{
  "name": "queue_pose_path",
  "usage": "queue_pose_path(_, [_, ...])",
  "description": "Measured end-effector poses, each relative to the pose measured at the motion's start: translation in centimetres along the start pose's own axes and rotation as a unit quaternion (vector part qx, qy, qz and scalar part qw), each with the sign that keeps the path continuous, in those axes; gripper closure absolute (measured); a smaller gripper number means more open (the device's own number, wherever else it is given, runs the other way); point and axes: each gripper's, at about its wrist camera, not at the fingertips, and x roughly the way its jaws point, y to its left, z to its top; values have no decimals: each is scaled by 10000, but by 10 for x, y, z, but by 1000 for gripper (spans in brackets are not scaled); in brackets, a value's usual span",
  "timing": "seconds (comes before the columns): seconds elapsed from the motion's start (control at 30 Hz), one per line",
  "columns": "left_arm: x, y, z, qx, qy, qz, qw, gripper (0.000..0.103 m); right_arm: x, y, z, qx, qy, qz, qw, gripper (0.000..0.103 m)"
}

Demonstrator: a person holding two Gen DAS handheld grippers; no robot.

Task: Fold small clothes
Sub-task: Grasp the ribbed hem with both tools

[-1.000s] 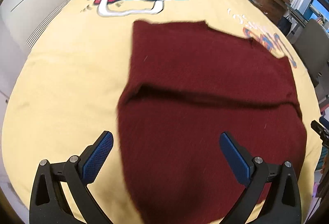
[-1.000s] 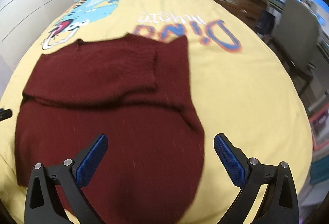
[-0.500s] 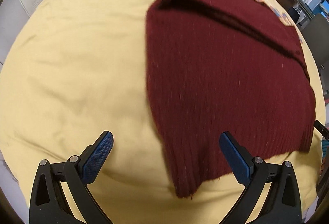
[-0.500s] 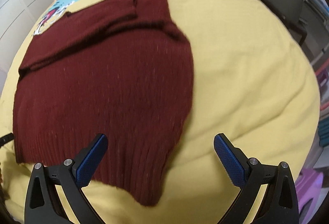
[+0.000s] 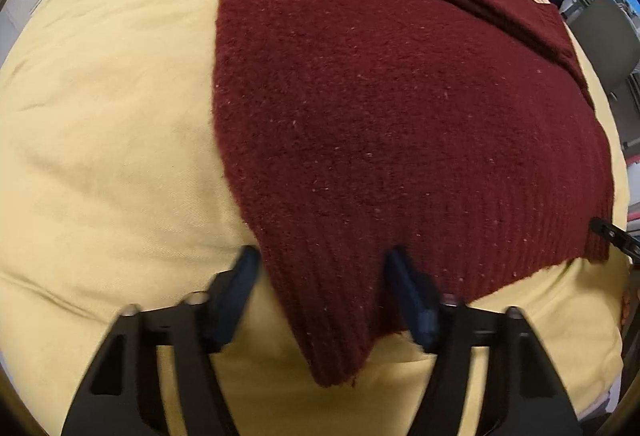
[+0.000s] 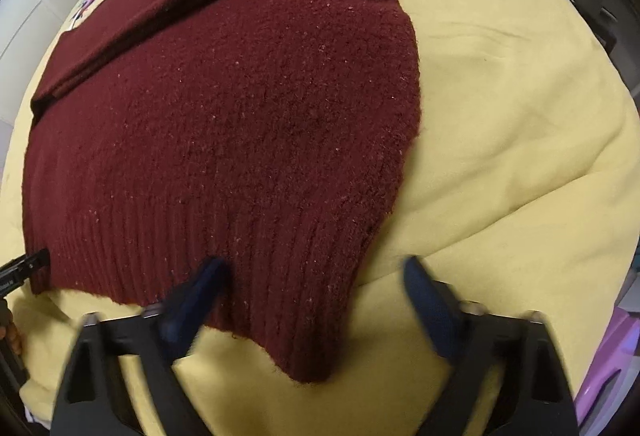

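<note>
Both claws sit low at the sweater's hem, one per corner. Left claw (image 5: 322, 278): fingers part-closed, straddling the near-left hem corner, cloth between the pads (image 5: 404, 288) but a gap shows on both sides, so not pinching yet. Right claw (image 6: 316, 288): spread wider, left pad on the ribbing, right pad on bare duvet (image 6: 520, 115), near-right hem corner hanging between them toward 6 o'clock. No grip on either side.

Sweater (image 5: 400, 95) lies flat on the duvet, hem toward the cameras, sleeves folded in across the top at 12 o'clock. Right claw's tip peeks in at 3 o'clock in the left view; left claw's tip at 9 o'clock in the right view.

Change: one second ago both claws hovered high and fully spread, with the whole bed and dino print in view. Half a second ago they were lower, corners still ahead of the fingers. Now the corners are inside the fingers, and the left has narrowed clearly, the right only a little.

Meaning: approach looks done and the pinch is starting. Likely next is closing on both corners and carrying the hem toward 12 o'clock for the bottom-to-top fold.
</note>
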Motion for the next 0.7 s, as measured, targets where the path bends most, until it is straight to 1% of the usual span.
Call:
queue_pose_path(0.03, [-1,0,-1,-12,-5,-113,9999,68,1,-1,0,24,55,51,10000,48])
queue_pose_path(0.07, [-2,-1,-1,-24,9,-271,9996,84,3,-2,-1,44,100,108,9999,52])
queue_pose_path(0.1, [-3,-3,-1,-18,32,-354,9994,92,3,-3,-2,66,138,193,9997,67])
queue_pose_path(0.13, [-3,-6,0,16,48,-391,9992,92,2,-3,-2,84,159,306,9994,82])
queue_pose_path(0.2, [-7,-13,2,122,19,-369,9992,94,-2,-2,-1,54,169,413,9990,89])
queue_pose_path(0.27, [-12,-12,6,118,-39,-451,9989,94,-10,0,1,-32,121,497,9987,91])
queue_pose_path(0.37, [-30,-7,12,-59,-207,-700,9973,94,-25,0,8,-75,-69,543,9985,91])
queue_pose_path(0.43, [-48,-8,23,-117,-422,-822,9957,94,-36,0,16,-160,-233,453,9986,91])
queue_pose_path(0.53, [-67,-13,42,-159,-694,-942,9930,94,-51,-2,31,-168,-478,555,9972,91])
queue_pose_path(0.63, [-80,-11,65,-211,-881,-1034,9905,94,-73,3,48,-221,-878,504,9946,91])
queue_pose_path(0.7, [-89,-13,77,-208,-1004,-1071,9889,94,-90,6,69,-229,-1167,498,9917,92])
